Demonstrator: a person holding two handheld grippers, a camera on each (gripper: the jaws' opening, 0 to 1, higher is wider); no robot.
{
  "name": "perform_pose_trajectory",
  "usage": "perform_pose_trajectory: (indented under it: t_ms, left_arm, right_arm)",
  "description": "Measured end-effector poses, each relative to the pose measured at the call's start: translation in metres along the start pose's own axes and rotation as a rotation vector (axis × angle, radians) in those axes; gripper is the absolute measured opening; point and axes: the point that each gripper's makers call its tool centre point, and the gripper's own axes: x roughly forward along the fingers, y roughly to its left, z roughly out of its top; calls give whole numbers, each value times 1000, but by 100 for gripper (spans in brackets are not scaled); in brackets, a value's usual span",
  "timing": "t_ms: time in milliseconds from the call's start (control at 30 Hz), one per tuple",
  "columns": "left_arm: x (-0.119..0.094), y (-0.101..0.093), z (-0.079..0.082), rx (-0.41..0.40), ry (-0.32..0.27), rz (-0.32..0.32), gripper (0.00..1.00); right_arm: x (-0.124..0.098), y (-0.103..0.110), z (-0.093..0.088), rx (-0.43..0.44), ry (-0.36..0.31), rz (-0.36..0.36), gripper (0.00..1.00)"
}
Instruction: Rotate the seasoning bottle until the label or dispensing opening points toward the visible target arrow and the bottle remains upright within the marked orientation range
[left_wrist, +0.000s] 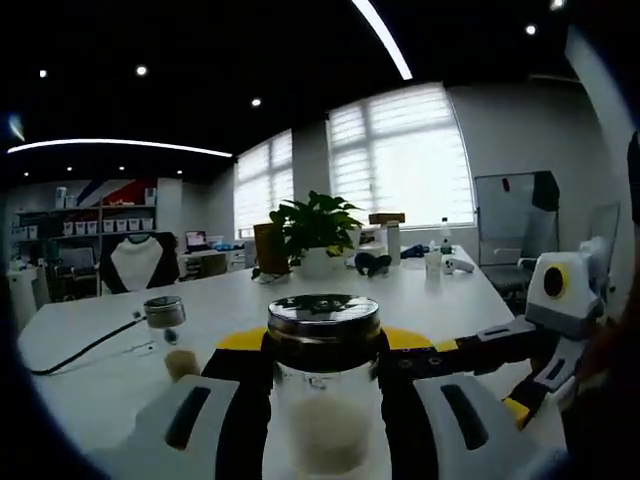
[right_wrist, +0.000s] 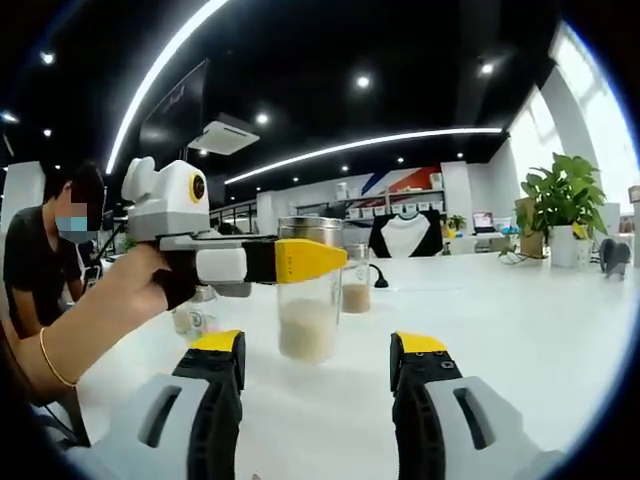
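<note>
The seasoning bottle (left_wrist: 324, 390) stood upright on the white table (left_wrist: 440, 300), clamped between the jaws of the left gripper (left_wrist: 325, 400), its metal lid level and pale powder filling its lower part. The left gripper view also caught a second, smaller jar (left_wrist: 170, 340) to the left, a cable, and a potted plant (left_wrist: 315, 225) farther back. In the right gripper view the bottle (right_wrist: 308, 290) sat just beyond the right gripper (right_wrist: 318, 380), whose jaws stood apart and held nothing, while a hand (right_wrist: 140, 285) held the left gripper (right_wrist: 300, 260) against the glass.
</note>
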Motion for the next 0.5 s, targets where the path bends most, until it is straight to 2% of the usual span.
perform_pose_trajectory:
  t_ms: [67, 133, 167, 200, 300, 433, 500]
  left_arm:
    - [1, -6, 0, 5, -1, -21, 43]
    - [2, -17, 1, 37, -3, -86, 43]
    - [2, -25, 4, 11, -26, -133, 43]
    - [2, -29, 6, -8, -33, -155, 43]
    - [2, -36, 6, -5, -32, -186, 43]
    - [3, -47, 3, 40, 2, -222, 43]
    - [2, -51, 3, 7, -3, -247, 43]
  right_arm:
    - [0, 1, -1, -3, 2, 2, 57]
    - [0, 1, -3, -2, 5, 2, 57]
    - [0, 1, -4, -1, 7, 2, 57]
    - [0, 0, -5, 0, 9, 2, 57]
    - [0, 0, -7, 5, 16, 3, 57]
    - [0, 0, -7, -2, 11, 2, 55]
    - [0, 0, -6, -16, 5, 4, 51]
